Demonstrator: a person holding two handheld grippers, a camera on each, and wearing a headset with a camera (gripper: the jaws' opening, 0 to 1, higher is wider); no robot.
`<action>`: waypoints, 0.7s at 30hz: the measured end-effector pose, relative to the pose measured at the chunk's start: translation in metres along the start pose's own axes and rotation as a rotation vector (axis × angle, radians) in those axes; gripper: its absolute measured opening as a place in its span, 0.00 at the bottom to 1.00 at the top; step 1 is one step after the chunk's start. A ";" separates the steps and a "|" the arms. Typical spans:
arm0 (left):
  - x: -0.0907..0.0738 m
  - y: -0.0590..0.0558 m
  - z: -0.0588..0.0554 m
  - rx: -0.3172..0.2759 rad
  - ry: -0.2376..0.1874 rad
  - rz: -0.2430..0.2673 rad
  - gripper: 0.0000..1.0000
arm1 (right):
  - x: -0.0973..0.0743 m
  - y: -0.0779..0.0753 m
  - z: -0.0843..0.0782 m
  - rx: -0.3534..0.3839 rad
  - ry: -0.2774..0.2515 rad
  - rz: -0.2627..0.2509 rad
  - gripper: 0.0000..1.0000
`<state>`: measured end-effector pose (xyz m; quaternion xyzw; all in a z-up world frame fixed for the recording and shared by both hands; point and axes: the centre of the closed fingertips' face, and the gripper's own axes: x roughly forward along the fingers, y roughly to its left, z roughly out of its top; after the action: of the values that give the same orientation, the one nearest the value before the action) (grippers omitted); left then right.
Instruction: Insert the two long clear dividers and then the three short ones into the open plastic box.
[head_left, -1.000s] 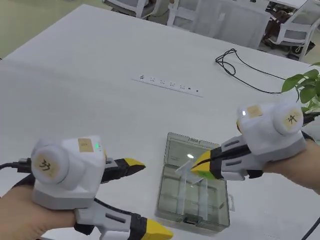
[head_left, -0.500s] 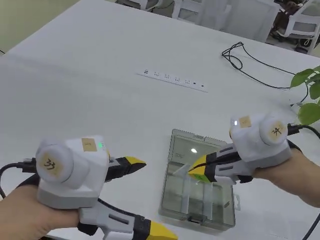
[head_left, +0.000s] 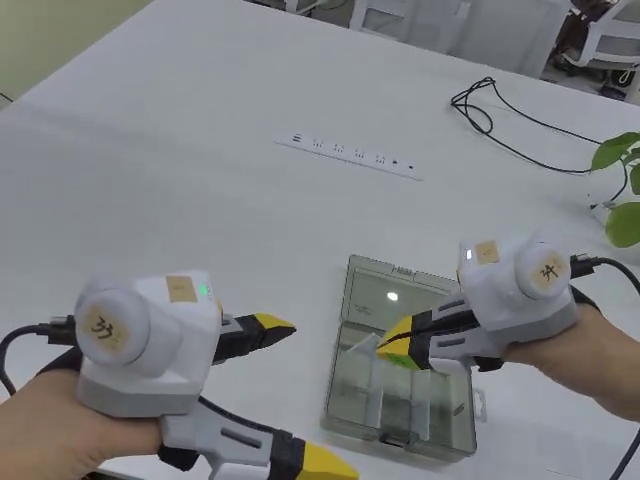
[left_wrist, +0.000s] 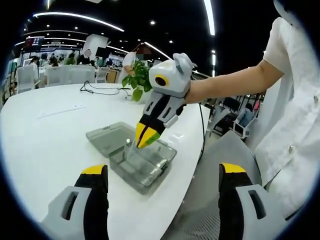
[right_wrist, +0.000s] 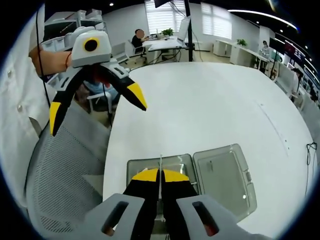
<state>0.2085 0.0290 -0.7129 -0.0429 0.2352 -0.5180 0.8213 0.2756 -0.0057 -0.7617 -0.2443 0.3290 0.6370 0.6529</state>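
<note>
The open clear plastic box (head_left: 445, 432) lies on the white table, its lid (head_left: 385, 292) folded flat behind it. Clear dividers (head_left: 384, 385) stand in the tray. My right gripper (head_left: 393, 341) hovers just over the tray, shut on a thin clear divider (head_left: 361, 346) that points down into it. Its own view has the jaws (right_wrist: 160, 176) closed on the divider's edge (right_wrist: 160, 164) above the box (right_wrist: 137, 165). My left gripper (head_left: 297, 394) is open and holds nothing, to the left of the box. From the left gripper view (left_wrist: 163, 172) the right gripper (left_wrist: 146, 136) tips down onto the box (left_wrist: 150, 175).
A white power strip (head_left: 350, 157) lies mid-table and a black cable (head_left: 490, 108) loops at the far right. A green plant (head_left: 626, 190) stands at the right edge. A grey mesh chair (right_wrist: 60, 170) sits just off the table's near edge.
My right gripper has sunk a little closer to the box tray with the divider in it. The left gripper has stayed open in the same place. The head camera has shifted slightly.
</note>
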 end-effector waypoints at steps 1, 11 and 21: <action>0.000 0.000 0.000 -0.002 0.000 0.000 0.93 | 0.000 0.000 0.000 -0.001 -0.002 0.000 0.02; 0.004 -0.001 0.001 -0.003 0.002 -0.011 0.93 | 0.018 0.007 -0.001 -0.113 0.057 0.015 0.02; 0.003 -0.001 0.000 -0.007 0.004 -0.014 0.92 | 0.030 0.005 -0.009 -0.105 0.095 0.017 0.02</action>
<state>0.2083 0.0259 -0.7138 -0.0463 0.2381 -0.5232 0.8169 0.2690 0.0076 -0.7896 -0.3052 0.3278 0.6467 0.6174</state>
